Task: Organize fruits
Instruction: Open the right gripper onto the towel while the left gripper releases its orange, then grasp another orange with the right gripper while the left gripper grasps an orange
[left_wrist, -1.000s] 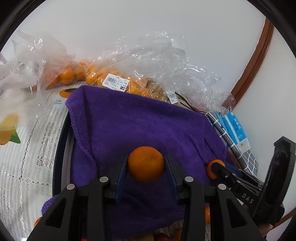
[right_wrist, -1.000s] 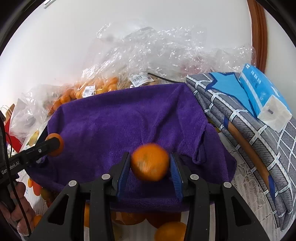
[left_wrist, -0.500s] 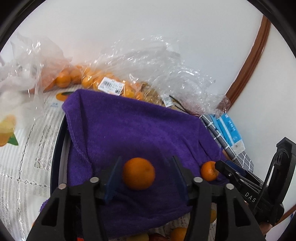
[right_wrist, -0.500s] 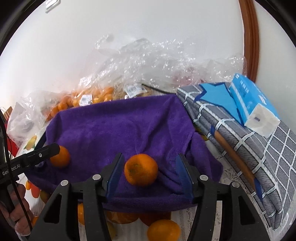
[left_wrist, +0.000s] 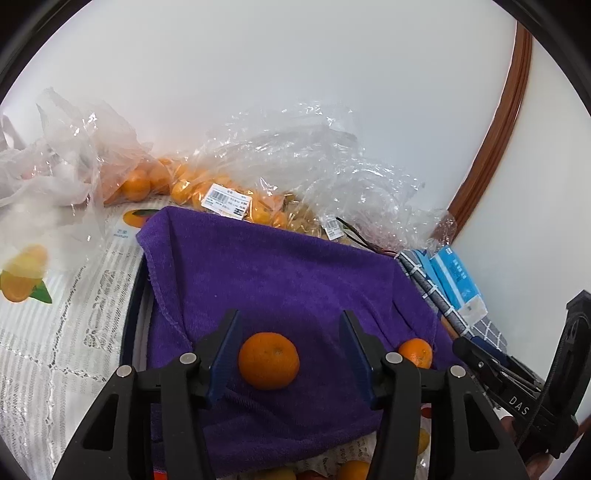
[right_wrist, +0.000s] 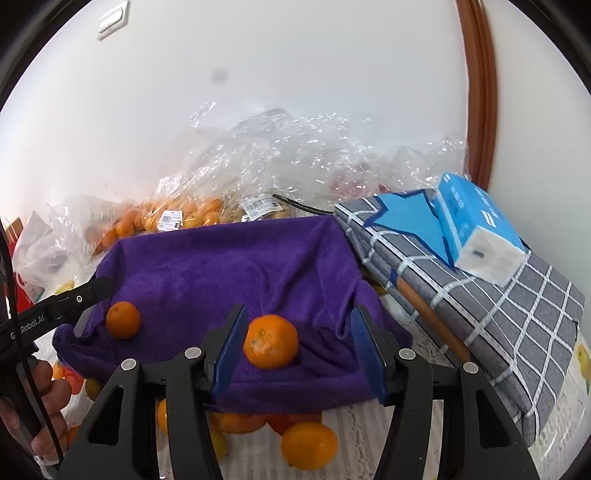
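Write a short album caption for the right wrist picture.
Open right claw around an orange lying on a purple towel.

purple towel (left_wrist: 288, 280): matt plush cloth | bags (left_wrist: 332, 166): glossy crinkled clear plastic | tablecloth (left_wrist: 55, 314): lace

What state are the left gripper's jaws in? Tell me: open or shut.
Open. The left gripper has its blue-padded jaws spread wide, with clear gaps on either side of the round orange mandarin resting on the purple towel.

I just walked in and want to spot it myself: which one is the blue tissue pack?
Start at the purple towel. To its right lies a folded grey checked cloth. On top sits the tissue pack, the only bright blue packet, with a white end.
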